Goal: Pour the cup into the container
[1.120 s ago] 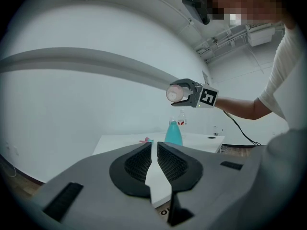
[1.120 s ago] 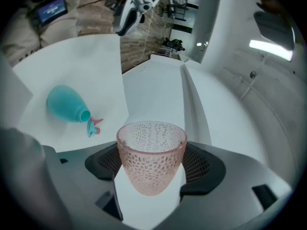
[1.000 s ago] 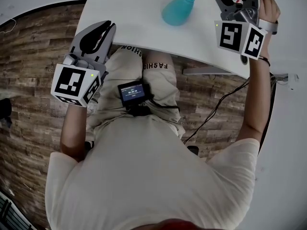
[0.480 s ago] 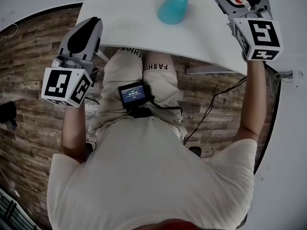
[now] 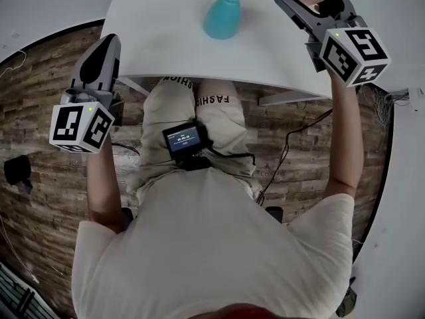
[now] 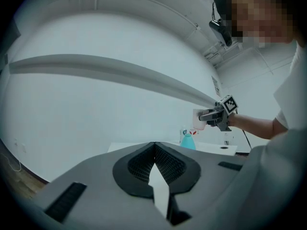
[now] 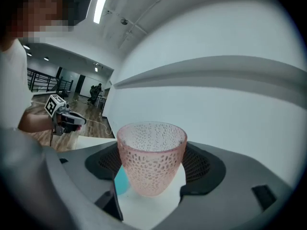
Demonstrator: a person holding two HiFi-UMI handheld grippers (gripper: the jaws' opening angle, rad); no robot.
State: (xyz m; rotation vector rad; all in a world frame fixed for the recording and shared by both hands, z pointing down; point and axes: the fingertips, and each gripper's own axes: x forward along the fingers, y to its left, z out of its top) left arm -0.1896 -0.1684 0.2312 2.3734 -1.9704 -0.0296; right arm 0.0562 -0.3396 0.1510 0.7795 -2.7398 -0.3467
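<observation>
Pink, see-through and dimpled all over, the cup (image 7: 151,157) flares from a narrow base to a wide rim. It sits upright in my right gripper (image 7: 152,170), whose jaws are clamped on its lower wall from both sides. I hold it up off the table (image 5: 166,38), near the far edge, just to the right of the container (image 5: 222,17). I can make out no contents through the wall, so I cannot say whether anything is left to tip out.

The container is a teal, flask-shaped vessel standing on the white top, broad at the bottom and drawn in to a small mouth. I judge this to be the carry around the pour itself: the rim is beside that mouth, not over it. If the pour is yet to come, I need to bring the rim across above the opening, then roll the wrist slowly, because the neck is narrow and the lip is wide, so a spill is likely.

My left gripper (image 6: 154,150) hangs off the table's near-left corner, well apart from all this. Its jaws have just been closing and now meet with nothing between them.
</observation>
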